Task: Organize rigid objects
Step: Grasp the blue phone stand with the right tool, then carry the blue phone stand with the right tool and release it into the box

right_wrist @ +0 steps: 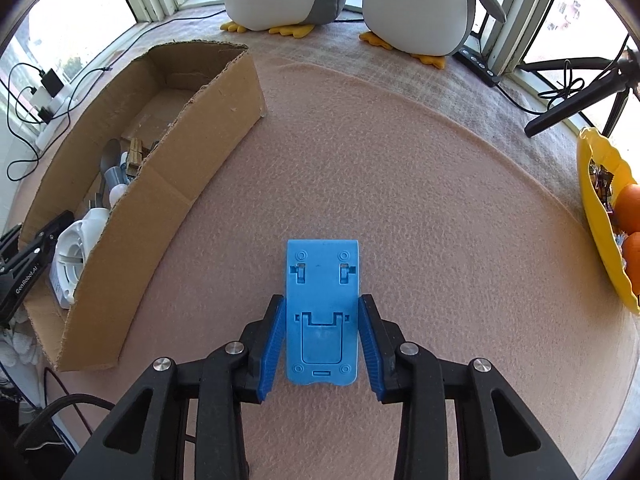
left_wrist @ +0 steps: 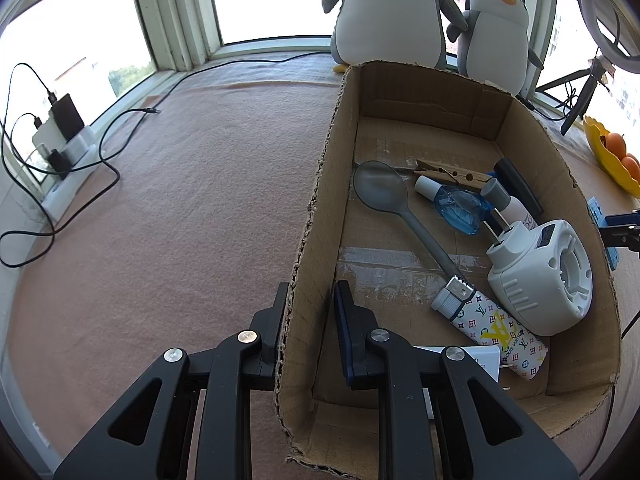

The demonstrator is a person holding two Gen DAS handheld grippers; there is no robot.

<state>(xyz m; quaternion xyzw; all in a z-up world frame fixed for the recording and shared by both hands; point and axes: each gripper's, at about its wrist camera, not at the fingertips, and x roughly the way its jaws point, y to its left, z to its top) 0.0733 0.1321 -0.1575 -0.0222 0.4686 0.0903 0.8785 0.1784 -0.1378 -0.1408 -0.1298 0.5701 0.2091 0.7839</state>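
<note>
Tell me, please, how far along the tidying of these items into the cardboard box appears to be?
Mostly done: the spoon, clothespin, blue bottle, white plug-in device and patterned case already lie in the cardboard box, whose wall the left gripper clamps. In hand: the right gripper is shut on the blue stand. Left: putting it in the box.

Right gripper (right_wrist: 320,340): both pads press the blue stand (right_wrist: 321,280).
Cardboard box (right_wrist: 168,184): left of stand.
</note>
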